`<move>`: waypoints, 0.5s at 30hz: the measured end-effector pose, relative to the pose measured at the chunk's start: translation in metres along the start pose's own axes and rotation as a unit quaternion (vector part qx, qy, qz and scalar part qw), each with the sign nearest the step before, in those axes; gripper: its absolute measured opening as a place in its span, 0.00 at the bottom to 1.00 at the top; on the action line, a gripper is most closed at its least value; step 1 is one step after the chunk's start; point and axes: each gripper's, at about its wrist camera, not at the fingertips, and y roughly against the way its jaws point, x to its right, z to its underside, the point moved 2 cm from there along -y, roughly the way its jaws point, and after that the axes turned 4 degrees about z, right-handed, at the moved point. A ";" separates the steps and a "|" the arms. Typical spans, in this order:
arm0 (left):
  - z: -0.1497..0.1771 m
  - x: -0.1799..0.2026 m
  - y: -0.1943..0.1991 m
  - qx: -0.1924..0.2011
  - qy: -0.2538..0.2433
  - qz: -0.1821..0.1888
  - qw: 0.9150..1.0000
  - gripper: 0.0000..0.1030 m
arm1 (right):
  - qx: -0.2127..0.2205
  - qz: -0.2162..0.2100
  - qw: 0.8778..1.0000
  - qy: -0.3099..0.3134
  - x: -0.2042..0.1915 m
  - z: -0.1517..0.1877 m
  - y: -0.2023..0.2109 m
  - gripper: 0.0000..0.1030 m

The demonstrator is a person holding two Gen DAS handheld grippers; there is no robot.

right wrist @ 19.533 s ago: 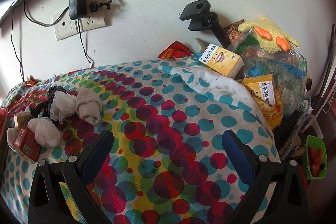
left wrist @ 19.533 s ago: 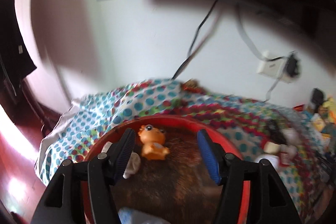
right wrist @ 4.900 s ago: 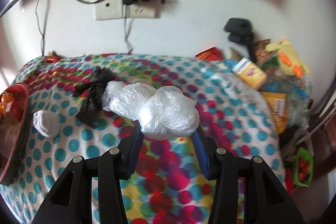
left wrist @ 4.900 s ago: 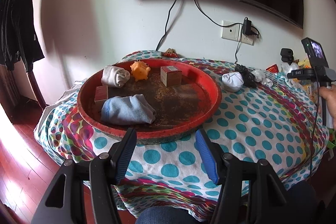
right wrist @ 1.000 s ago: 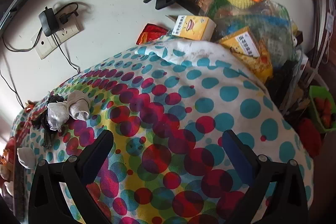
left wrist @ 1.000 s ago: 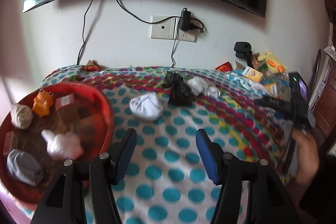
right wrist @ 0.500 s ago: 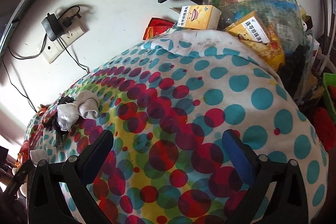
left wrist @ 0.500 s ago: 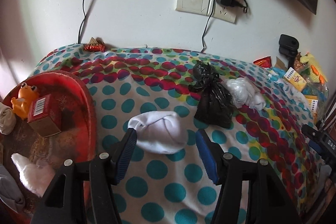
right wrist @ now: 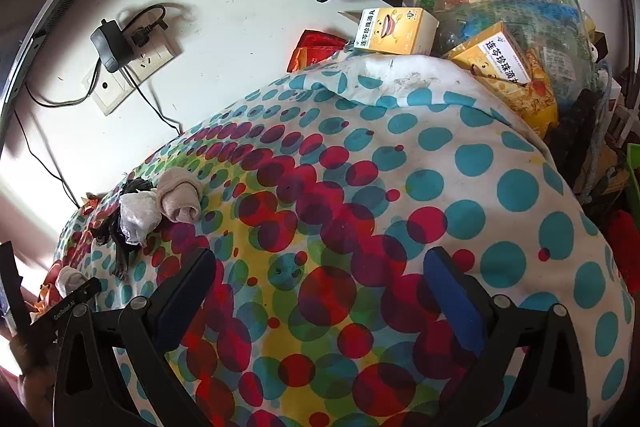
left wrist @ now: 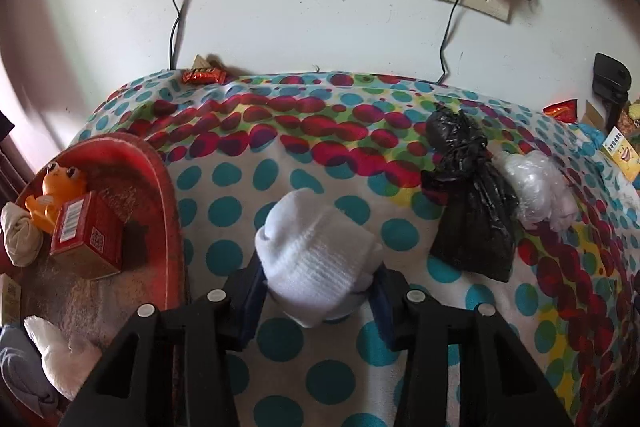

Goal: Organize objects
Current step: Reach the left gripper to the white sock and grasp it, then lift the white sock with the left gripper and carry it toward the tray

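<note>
Step in hand looked like the pick-up: left gripper point(left wrist: 318, 293) had its fingers pressed in against the rolled white sock point(left wrist: 316, 263), which lay on the spotted cloth just right of the red tray point(left wrist: 168, 211). Next move probably calls for lifting it clear and carrying it left over the tray rim. Tray held one orange toy point(left wrist: 60, 183) and one red box point(left wrist: 86, 233), plus bundles at the picture's edge, uncounted. Right of the sock: one black bag point(left wrist: 468, 203), one clear bag point(left wrist: 536, 193). Right gripper point(right wrist: 320, 297) hung wide, empty.

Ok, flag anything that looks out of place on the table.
Loose on the cloth, outside the red tray: black plastic bag, clear bag beside it, and white sock between the left gripper fingers.
</note>
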 end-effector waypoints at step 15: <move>-0.007 0.062 0.067 0.062 -0.089 0.057 0.992 0.41 | -0.002 0.006 1.000 0.003 -0.002 0.000 -0.001 1.00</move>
